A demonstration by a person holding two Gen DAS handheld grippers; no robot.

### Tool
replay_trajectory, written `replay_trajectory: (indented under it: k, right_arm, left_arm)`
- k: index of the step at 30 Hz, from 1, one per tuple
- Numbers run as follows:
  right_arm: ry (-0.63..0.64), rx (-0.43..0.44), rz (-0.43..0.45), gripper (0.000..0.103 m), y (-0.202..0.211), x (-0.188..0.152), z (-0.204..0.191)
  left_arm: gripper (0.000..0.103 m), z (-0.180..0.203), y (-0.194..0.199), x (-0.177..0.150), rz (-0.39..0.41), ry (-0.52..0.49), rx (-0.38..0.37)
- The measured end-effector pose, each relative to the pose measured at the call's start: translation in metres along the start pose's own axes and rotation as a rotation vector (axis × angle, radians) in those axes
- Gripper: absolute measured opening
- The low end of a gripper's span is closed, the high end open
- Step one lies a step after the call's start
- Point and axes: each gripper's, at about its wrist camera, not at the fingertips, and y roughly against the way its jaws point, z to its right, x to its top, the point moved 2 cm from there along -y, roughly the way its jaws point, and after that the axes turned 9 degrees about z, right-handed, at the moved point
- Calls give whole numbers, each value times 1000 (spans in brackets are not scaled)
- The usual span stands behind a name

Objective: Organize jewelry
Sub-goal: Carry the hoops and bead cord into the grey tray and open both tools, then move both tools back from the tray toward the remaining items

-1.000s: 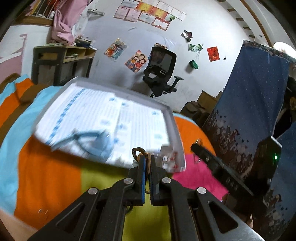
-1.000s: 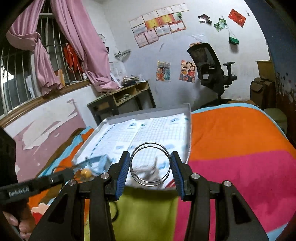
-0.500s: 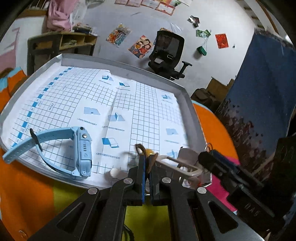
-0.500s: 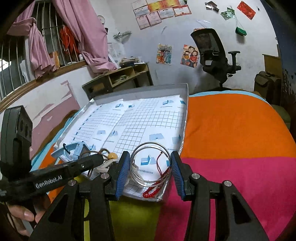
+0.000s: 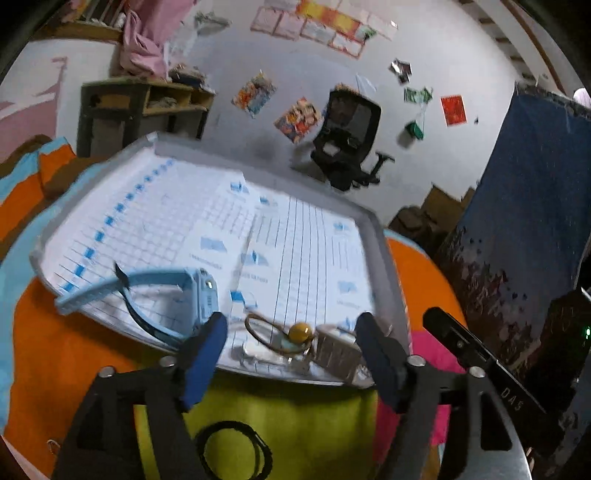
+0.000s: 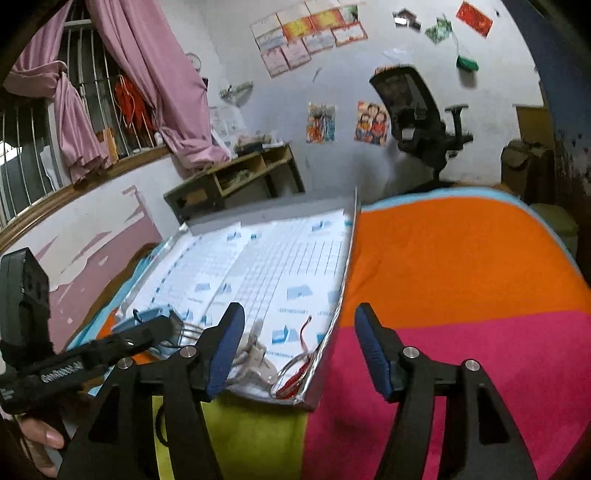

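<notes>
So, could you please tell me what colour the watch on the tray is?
Light blue; the watch shows best in the left wrist view.

Left gripper (image 5: pixel 290 334): jaws spread wide, nothing between the blue pads. Right gripper (image 6: pixel 299 330): likewise spread wide and empty. A hand (image 6: pixel 37 443) grips the left unit's handle.

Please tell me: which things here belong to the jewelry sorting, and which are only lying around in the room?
Job: tray, blue watch, cord with yellow bead, silver bangle, black ring on the blanket.

Lying about: office chair, shelf, pink curtain, posters.
</notes>
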Motion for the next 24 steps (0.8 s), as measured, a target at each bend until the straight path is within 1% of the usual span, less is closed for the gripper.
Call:
replay_trajectory:
  k: [1, 2, 5, 7, 9, 12, 15, 17, 20, 24]
  right_arm:
    - [9, -9, 18, 64, 4, 3, 0]
    - [15, -16, 43, 66, 10, 8, 0]
    - [18, -19, 126, 77, 35, 22, -1]
    - [29, -22, 177, 88, 51, 30, -4]
    - [36, -27, 238, 94, 71, 38, -8]
    - [51, -38, 326, 101, 104, 44, -15]
    - [88, -65, 388, 102, 135, 45, -26]
    - [118, -75, 411, 102, 152, 46, -34]
    - [141, -78, 430, 102, 178, 42, -44]
    - [137, -83, 423, 102, 210, 32, -53]
  left_arm:
    - [78, 2, 8, 4, 28, 4, 9]
    - [83, 3, 12, 6, 47, 10, 15]
    - [95, 6, 41, 17, 141, 23, 57]
    - [101, 8, 60, 22, 191, 7, 88]
    - [103, 12, 85, 27, 259, -40, 145]
    - [103, 18, 119, 31, 341, -97, 195]
    - [103, 23, 150, 30, 393, -129, 219]
    - [103, 25, 170, 28, 421, -153, 229]
    - [103, 27, 200, 20, 453, -181, 241]
    - [103, 23, 236, 4, 460, -202, 265]
